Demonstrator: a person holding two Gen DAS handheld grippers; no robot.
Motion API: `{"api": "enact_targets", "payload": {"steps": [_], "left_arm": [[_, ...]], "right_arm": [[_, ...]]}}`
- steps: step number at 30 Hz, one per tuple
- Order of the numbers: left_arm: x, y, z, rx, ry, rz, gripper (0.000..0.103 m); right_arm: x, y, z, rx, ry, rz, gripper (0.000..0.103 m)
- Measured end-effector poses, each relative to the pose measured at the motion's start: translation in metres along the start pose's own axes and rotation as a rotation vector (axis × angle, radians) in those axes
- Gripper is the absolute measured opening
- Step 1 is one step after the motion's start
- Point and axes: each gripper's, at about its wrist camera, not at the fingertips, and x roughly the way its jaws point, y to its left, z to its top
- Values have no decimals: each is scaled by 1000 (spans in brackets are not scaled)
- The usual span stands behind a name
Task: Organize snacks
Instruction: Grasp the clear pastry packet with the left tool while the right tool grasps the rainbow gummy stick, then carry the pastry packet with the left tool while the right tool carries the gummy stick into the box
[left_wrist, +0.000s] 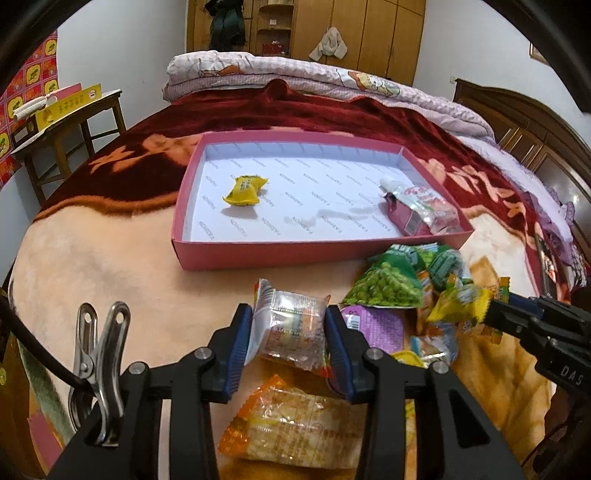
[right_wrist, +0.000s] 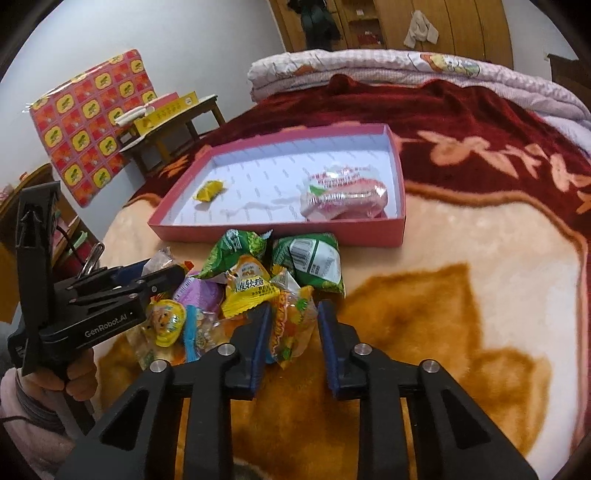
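At the far left a wooden side table (left_wrist: 70, 122) stands beside the bed, carrying a yellow carton (left_wrist: 66, 105), well apart from the work. A steel clip (left_wrist: 98, 354) is fastened at the left edge of the left gripper (left_wrist: 289, 332), whose blue pads press both sides of a clear-wrapped snack packet (left_wrist: 291, 325); its jaws stand narrow, gripping that packet over the blanket (left_wrist: 110, 258). Just below it lies an orange-edged cracker packet (left_wrist: 291, 424). To the right sits the heap of snacks (right_wrist: 258, 291): a green pea bag (left_wrist: 388, 288), a purple packet (left_wrist: 373, 325) and several yellow sweets, crowded and overlapping between the two grippers. The right gripper (right_wrist: 291, 325) has an orange-yellow candy packet (right_wrist: 291, 325) between its pads; its left pad touches the wrapper, while the right pad's contact cannot be told for sure. Beyond the heap lies the pink box (left_wrist: 258, 254), a shallow white-lined tray. It holds a small yellow sweet (left_wrist: 245, 190) toward its left and a pink pouch (left_wrist: 417, 210) with a white cap in its right near corner.
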Motion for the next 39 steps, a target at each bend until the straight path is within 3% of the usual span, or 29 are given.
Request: {"api": "enact_targets", "payload": {"steps": [16, 39], "left_arm": [[-23, 2, 3, -18, -44, -24, 42], [-46, -3, 13, -8, -100, -43, 42]], "right_arm": [[-20, 8, 4, -31, -57, -11, 22], [-43, 2, 17, -10, -141, 46, 22]]}}
